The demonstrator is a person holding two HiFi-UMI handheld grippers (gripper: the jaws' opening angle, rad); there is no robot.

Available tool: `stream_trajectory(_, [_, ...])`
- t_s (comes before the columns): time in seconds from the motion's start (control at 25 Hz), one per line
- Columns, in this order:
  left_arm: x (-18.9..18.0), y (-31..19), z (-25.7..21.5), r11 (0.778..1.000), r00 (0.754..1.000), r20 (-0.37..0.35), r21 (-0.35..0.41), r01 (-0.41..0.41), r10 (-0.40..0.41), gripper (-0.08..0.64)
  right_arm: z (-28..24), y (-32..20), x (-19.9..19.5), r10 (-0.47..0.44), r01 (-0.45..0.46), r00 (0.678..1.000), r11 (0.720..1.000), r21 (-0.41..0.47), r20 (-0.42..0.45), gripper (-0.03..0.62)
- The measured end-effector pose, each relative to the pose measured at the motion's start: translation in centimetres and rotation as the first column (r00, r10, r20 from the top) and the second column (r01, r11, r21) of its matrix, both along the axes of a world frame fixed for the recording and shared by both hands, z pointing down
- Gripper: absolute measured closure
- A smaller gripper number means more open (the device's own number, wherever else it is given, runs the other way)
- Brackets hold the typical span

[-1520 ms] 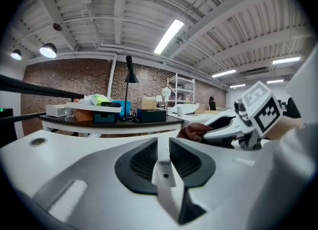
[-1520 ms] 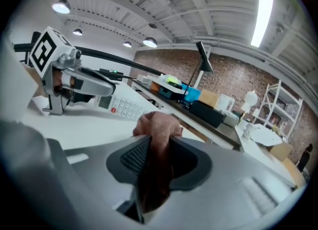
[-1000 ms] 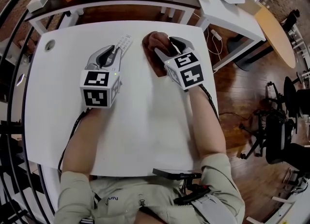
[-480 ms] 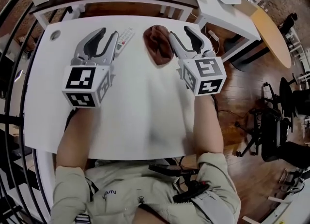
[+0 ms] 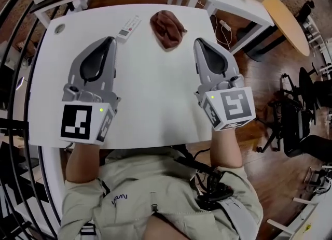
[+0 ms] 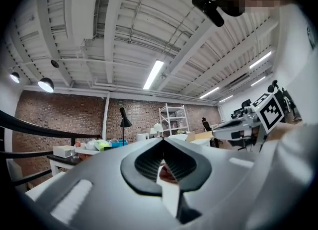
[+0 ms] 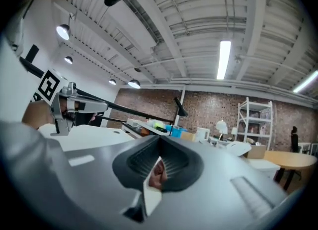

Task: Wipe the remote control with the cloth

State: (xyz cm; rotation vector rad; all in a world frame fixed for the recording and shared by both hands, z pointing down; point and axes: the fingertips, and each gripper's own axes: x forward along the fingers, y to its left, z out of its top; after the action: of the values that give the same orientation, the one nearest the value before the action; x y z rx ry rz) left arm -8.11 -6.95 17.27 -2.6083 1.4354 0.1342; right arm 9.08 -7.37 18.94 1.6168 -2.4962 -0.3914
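Two items released: the remote control (image 5: 128, 27) and the cloth (image 5: 167, 28) lie apart at the table's (image 5: 155, 94) far edge.
The left gripper (image 5: 109, 40) and right gripper (image 5: 199, 42) have withdrawn toward the person, jaws together and empty; the wipe appears finished or paused.

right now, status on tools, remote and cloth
Shut and empty: left tool, right tool. Far end of table: remote, cloth, apart. Nothing in the way.
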Motion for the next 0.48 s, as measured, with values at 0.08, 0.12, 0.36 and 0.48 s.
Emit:
stream_trajectory(0.08, [0.0,1.9,0.0,1.0,1.0,-0.013,-0.012,0.005,-0.005,0.557,0.2,1.7,-0.1,0.003,-0.003,1.0,1.0,-0.003,0.03,0.588])
stream_trajectory(0.12, [-0.2,2.7,0.3,1.0,1.0,-0.01,-0.011,0.011,-0.011,0.557,0.3,2.5,-0.1,0.006,-0.006,0.999,1.0,-0.004,0.042,0.588])
stream_trajectory(0.36, [-1.3,6.0,6.5,0.999,0.997,0.071,-0.038,0.023,-0.02,0.557,3.9,6.2,-1.1,-0.031,0.034,0.995,0.999,-0.039,0.091,0.588])
stream_trajectory(0.48, [-1.6,6.8,9.5,0.997,0.996,0.09,-0.078,0.025,-0.018,0.557,6.4,7.5,-2.0,-0.06,0.068,0.992,0.996,-0.066,0.111,0.588])
